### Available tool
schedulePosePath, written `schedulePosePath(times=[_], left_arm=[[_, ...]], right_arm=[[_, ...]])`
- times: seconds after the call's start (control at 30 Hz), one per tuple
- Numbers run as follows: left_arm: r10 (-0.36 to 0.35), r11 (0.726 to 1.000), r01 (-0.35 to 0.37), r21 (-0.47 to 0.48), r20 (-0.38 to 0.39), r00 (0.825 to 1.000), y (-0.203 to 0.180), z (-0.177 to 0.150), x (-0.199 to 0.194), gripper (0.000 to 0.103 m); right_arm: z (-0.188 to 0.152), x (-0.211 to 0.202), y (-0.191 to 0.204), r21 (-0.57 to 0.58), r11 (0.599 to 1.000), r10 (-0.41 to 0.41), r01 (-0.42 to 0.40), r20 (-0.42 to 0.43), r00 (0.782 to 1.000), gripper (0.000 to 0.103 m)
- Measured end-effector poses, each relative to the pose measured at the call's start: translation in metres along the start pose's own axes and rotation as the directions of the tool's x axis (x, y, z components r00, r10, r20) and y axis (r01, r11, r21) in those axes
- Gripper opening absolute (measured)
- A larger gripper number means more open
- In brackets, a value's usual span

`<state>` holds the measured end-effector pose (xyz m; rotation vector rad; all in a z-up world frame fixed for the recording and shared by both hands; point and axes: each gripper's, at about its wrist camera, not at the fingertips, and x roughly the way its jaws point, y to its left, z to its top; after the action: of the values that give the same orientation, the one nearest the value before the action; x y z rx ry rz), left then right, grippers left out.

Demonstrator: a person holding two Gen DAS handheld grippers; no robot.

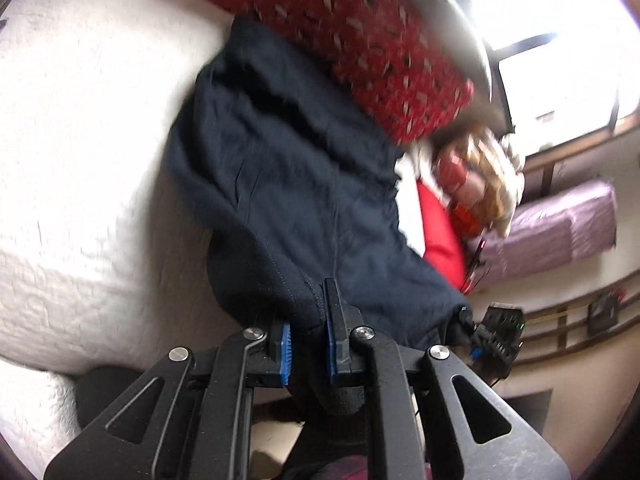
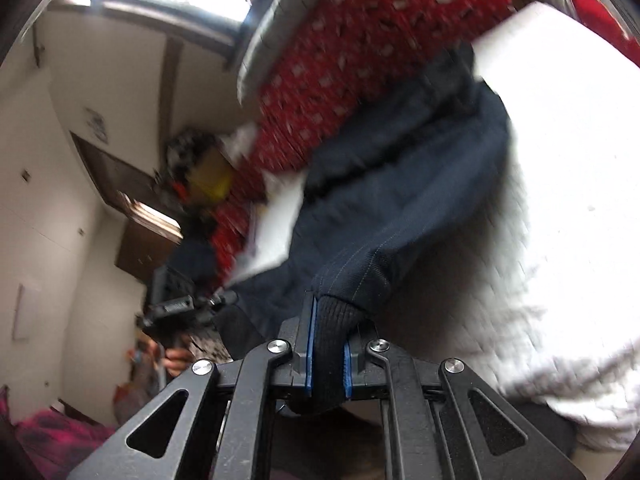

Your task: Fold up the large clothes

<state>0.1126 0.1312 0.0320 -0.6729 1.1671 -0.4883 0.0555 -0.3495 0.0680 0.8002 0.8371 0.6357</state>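
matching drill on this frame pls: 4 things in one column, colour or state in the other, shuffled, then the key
Things:
1. left gripper
2. quilted bed cover
3. patterned blanket
4. right gripper

Colour or state:
A. white
B. shut on the garment's black ribbed cuff
C. red with pale flecks
D. shut on a stitched navy edge of the garment

The garment is dark navy and spans both grippers.

Pairs: 1-D, 2-A, 3-C, 4-B
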Motion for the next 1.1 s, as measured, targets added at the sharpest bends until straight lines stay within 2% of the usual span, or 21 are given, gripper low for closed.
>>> schedulePosePath(times=[0.13,0.27,0.43,0.6,0.77,0.93,1.1], left_arm=[[-0.004,0.999,0.008,-0.045,0.074,0.997,0.000,0.037,-0.006,0.010],[0.009,0.996,0.005,-0.089,0.161,0.987,0.003,0.074,-0.008,0.010],[0.020,0.989,0.016,-0.147,0.238,0.971,0.015,0.129,0.014,0.010],[0.053,0.987,-0.014,-0.157,0.252,0.966,0.018,0.182,0.046,0.010],[0.063,0.982,-0.011,-0.190,0.267,0.962,0.027,0.233,0.081,0.010],[0.130,0.973,-0.075,-0.220,0.249,0.960,0.041,0.277,0.122,0.010],[0.163,0.948,-0.096,-0.305,0.204,0.965,0.072,0.307,0.164,0.011]], right_arm=[[0.036,-0.006,-0.005,0.052,0.998,0.037,-0.041,0.087,0.996,0.009],[0.070,0.000,-0.017,0.097,0.992,0.059,-0.075,0.157,0.986,0.009],[0.117,0.021,-0.037,0.131,0.988,0.048,-0.079,0.225,0.973,0.009],[0.159,0.055,-0.062,0.185,0.980,0.023,-0.071,0.247,0.969,0.009],[0.214,0.095,-0.093,0.234,0.969,0.017,-0.086,0.282,0.959,0.009],[0.257,0.140,-0.126,0.295,0.953,-0.021,-0.062,0.272,0.962,0.009],[0.280,0.178,-0.170,0.392,0.920,-0.086,-0.025,0.264,0.961,0.009]])
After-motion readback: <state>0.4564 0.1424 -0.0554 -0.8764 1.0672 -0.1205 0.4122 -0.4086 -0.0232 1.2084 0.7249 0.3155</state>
